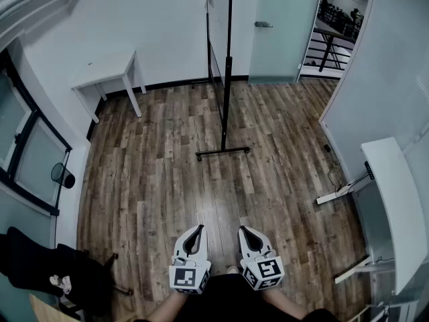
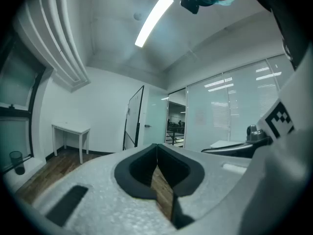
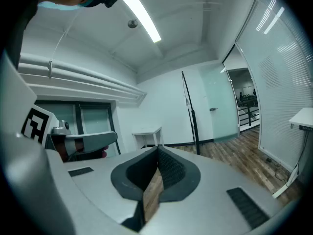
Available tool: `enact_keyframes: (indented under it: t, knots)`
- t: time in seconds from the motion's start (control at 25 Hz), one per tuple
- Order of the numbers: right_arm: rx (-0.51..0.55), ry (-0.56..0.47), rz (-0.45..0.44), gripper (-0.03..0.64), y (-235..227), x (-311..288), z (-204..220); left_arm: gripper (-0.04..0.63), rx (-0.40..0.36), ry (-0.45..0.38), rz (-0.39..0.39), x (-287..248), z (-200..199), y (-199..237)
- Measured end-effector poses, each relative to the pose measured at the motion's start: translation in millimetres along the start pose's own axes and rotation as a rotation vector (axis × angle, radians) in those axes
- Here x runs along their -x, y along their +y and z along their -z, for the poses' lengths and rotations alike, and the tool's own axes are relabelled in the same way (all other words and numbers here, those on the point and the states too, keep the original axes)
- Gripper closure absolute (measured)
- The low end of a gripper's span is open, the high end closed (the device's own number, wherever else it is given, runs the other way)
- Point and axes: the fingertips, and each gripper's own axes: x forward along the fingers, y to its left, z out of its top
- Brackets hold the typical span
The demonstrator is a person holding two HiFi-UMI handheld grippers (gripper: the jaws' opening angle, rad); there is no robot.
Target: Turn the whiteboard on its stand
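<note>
Whiteboard: we see the whiteboard [image 1: 217, 25] edge-on at the upper centre of the head view, upright and thin from this angle.
Stand: its black stand [image 1: 225, 113] runs down from the board to a short foot bar that lies flat on the wooden floor [image 1: 161, 180].
Distance to us: the board stands well apart from both grippers, with open floor between.
Left gripper: the left gripper [image 1: 198, 229] sits at the lower centre of the head view, pointing up the frame toward the stand.
Left fingers: in the left gripper view we see them clenched, tips pressed together, nothing between them.
Right gripper: the right gripper [image 1: 243, 231] sits just beside the left one, also aimed toward the stand.
Right fingers: in the right gripper view they are clenched tip to tip and hold nothing.
Behind the board: a white wall and, to the right, a frosted glass door [image 1: 281, 25].
Upper left: a small white table [image 1: 107, 69] stands against the wall.
Right edge: a long white desk [image 1: 395, 200] runs down the frame.
Lower left: a dark chair [image 1: 60, 267] is near the window.
</note>
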Motion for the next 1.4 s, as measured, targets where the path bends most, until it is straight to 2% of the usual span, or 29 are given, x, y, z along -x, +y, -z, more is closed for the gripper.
enact_keyframes:
  t: [0.56, 1.0, 1.24, 1.4]
  knots:
    - [-0.021, -0.034, 0.008, 0.606, -12, 24, -3, 0.578, 0.002, 0.005, -0.006, 7, 8, -21]
    - [-0.021, -0.03, -0.057, 0.606, -36, 50, 1, 0.578, 0.001, -0.006, -0.082, 10, 12, -53]
    - [-0.032, -0.017, -0.067, 0.606, -53, 46, 2, 0.578, -0.01, 0.006, -0.092, 0, 15, -64]
    - [-0.032, -0.013, -0.064, 0.606, -64, 30, 3, 0.578, 0.018, 0.017, -0.092, -18, 24, -58]
